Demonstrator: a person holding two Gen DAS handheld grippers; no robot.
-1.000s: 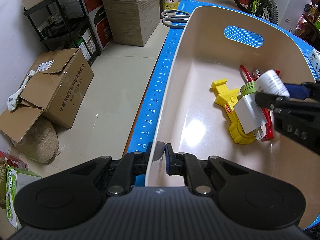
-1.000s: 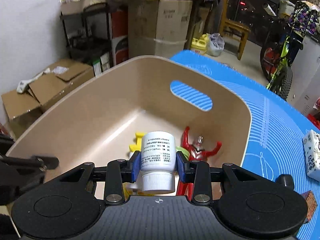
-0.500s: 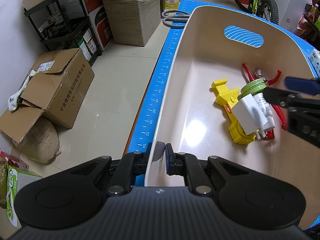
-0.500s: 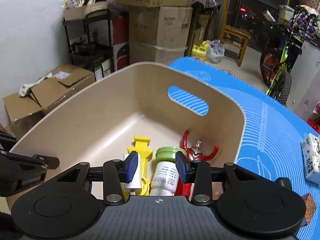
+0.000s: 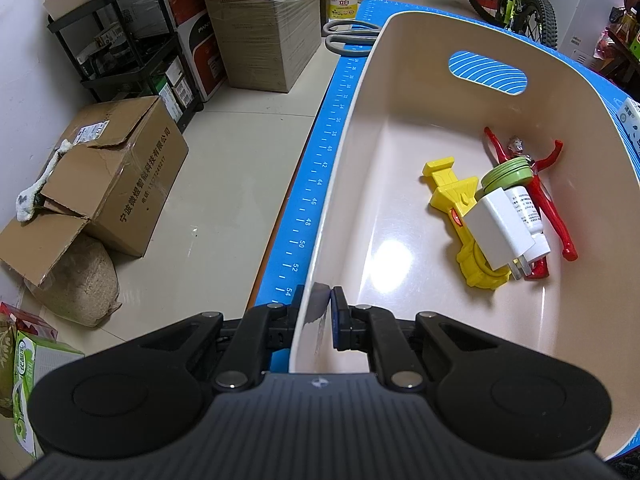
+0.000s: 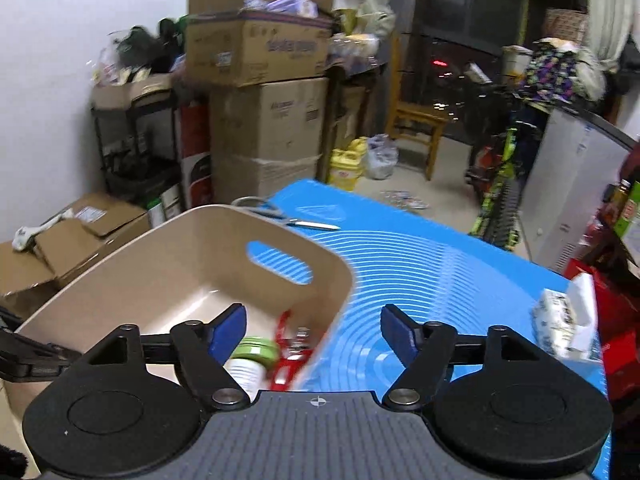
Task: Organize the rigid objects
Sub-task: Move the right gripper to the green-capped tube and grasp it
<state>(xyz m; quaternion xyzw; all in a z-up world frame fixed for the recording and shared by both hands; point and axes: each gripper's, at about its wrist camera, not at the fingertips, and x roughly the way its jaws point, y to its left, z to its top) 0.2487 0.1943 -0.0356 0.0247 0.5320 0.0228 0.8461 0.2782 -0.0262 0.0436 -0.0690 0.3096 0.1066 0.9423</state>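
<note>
Your blue mat (image 6: 420,264) covers the desk, its ruler markings running along the left edge in the left wrist view.

The beige bin (image 5: 400,128) sits on the mat at that left edge, its handle slot in the far wall. Its near-left wall is pinched by your left gripper (image 5: 325,312), one finger outside and one inside, pads pressed together on the rim.

Your right gripper (image 6: 316,330) is spread wide above the bin's right rim with nothing between its pads; its jaws have just been opening. That view is motion-blurred.

Inside the bin, toward the right wall, lies a cluster:
- yellow toy (image 5: 456,208), lying flat, leftmost of the cluster;
- red figure (image 5: 550,208), flat, arms spread, nearest the right wall;
- white bottle (image 5: 528,216), on its side between the toy and the figure, resting on the figure;
- white plug adapter (image 5: 498,232), propped over the yellow toy, touching the bottle, prongs toward the near wall;
- green round tin (image 5: 506,174), tilted, touching the bottle's far end.

Scissors (image 6: 280,216) lie on the mat at its far-left corner, just beyond the bin. A white patterned box (image 6: 564,316) stands near the mat's right edge, well apart from the bin.
</note>
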